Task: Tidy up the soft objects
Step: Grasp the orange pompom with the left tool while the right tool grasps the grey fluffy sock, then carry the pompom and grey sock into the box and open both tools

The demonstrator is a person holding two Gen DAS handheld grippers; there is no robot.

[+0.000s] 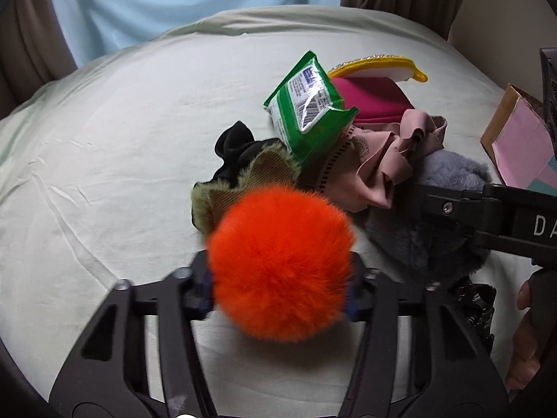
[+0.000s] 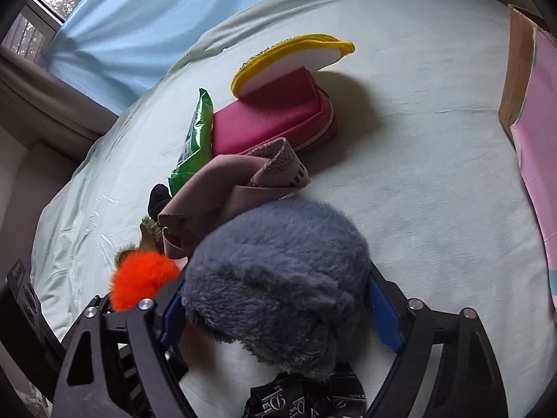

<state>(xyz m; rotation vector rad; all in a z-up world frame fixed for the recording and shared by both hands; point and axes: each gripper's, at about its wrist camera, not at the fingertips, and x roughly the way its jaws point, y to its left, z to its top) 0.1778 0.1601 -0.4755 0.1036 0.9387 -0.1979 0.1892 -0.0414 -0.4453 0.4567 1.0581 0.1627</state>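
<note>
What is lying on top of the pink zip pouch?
A yellow-edged white pad leans on the pink zip pouch. What lies under the pouch is covered.

Orange pompom [image 1: 282, 264], grey furry hat [image 2: 278, 278], magenta pouch [image 2: 275, 122], green packet [image 1: 306, 111] (white barcode label).

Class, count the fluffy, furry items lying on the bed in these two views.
3: orange pom-pom between the left gripper's fingers; grey plush between the right gripper's; olive fur-trimmed piece just behind the pom-pom. The pile may hide more.
</note>
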